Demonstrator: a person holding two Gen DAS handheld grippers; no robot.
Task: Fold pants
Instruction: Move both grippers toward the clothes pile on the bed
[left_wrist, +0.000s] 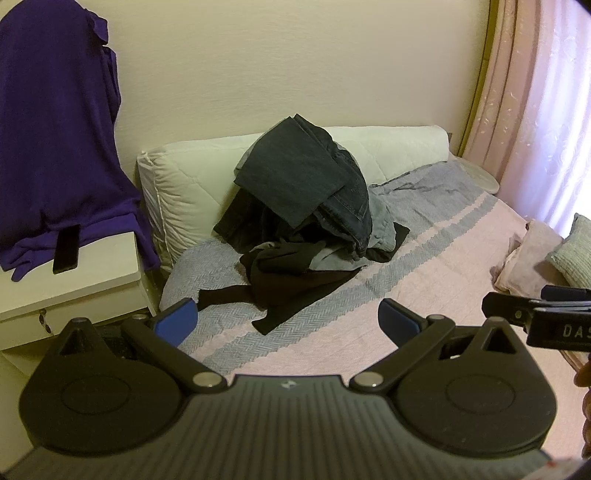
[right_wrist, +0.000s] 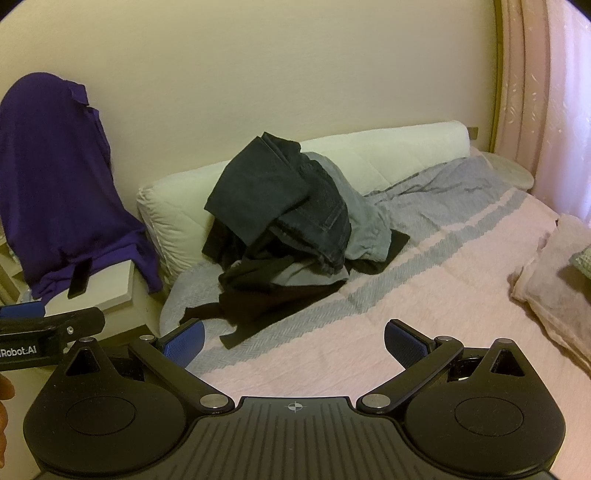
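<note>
Denim and dark pants (left_wrist: 303, 192) heaped in one tangled pile against the white bolster (left_wrist: 177, 184) on the bed (left_wrist: 424, 280), well ahead of left gripper (left_wrist: 286, 321) and right gripper (right_wrist: 293, 338), both spread wide and empty; risk: pinching one layer drags several garments together.

Dark denim pants (left_wrist: 299, 177) top a black-and-grey clothes pile (left_wrist: 295, 258) at 12 o'clock; pink bedspread (left_wrist: 424, 295) with grey herringbone stripes; purple shirt (left_wrist: 55, 129) at 10 o'clock.

I see a bed (left_wrist: 424, 280) with a pink and grey cover | a pile of pants (left_wrist: 310, 206) on it | small pillows (right_wrist: 546, 280) at the side
</note>
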